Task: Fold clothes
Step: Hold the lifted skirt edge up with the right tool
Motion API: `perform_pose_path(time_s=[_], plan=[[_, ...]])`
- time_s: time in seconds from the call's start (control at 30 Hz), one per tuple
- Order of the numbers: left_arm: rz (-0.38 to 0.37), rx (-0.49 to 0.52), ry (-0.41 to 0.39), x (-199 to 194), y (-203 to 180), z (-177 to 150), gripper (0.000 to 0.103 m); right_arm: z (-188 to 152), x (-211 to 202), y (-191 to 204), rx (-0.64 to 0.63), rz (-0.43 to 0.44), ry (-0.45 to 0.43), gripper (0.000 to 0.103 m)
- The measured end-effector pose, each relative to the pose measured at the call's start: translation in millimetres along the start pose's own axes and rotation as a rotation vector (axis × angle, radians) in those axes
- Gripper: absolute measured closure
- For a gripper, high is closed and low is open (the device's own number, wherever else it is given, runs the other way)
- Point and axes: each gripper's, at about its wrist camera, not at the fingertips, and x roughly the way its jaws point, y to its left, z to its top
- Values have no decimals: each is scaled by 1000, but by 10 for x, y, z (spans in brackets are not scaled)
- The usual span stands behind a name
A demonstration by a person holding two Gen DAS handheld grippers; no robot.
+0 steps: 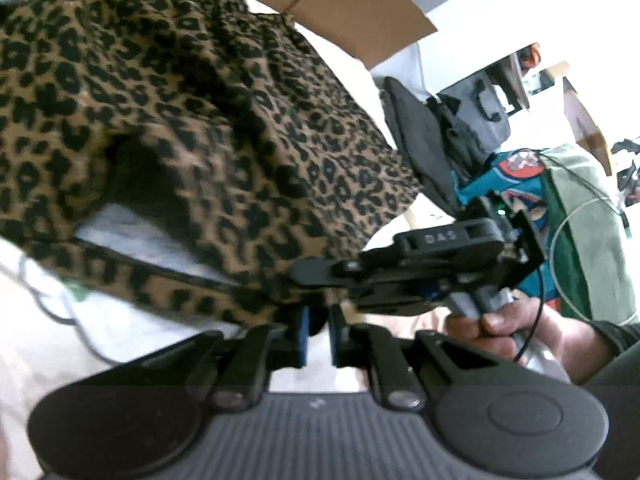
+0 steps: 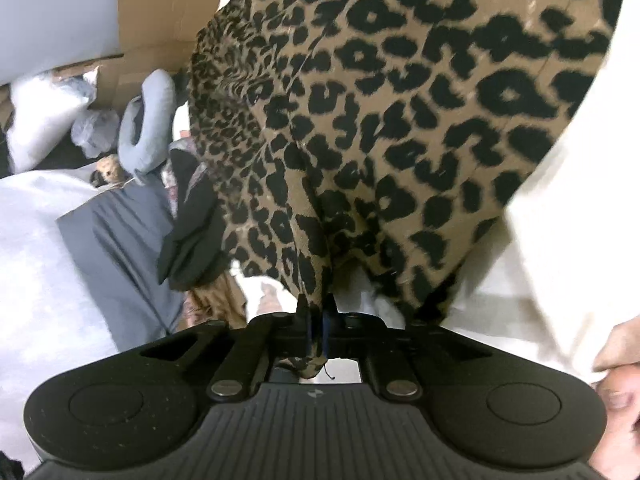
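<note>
Right wrist view: right gripper (image 2: 316, 320) jaws clamped on garment (image 2: 380, 120) edge, cloth spreading ahead | left gripper (image 1: 318, 334) jaws nearly closed, grip unclear | advice: lift both evenly, keep cloth taut.

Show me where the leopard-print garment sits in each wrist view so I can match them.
Left wrist: leopard-print garment fills the upper left, its lower edge at the left claw.
Right wrist: it fills centre and upper right, an edge pinched in the right claw.
Shared landmark: the cardboard box, upper left in the right view.
</note>
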Motion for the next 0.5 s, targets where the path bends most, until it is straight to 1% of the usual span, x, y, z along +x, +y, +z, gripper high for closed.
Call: perform_pose_path(time_s=[0.13,0.17,0.2,0.23,0.37,0.5], plan=[[81,8,-24,-245,186,70,91,3,-11,50,-39,-23,1,101],[102,9,-30,-309,237,92,87,2,-14,65,-54,-32,4,101],[120,3,-33,-358,282,117,79,3,-20,77,-66,-41,5,101],[136,-2,-39,-394,319,139,77,8,-29,87,-74,-51,2,101],[207,16,-65,-537,487,206,77,27,-61,129,-111,-92,-15,101],[278,46,-87,-614,614,261,77,34,-82,157,-135,-108,-18,101]])
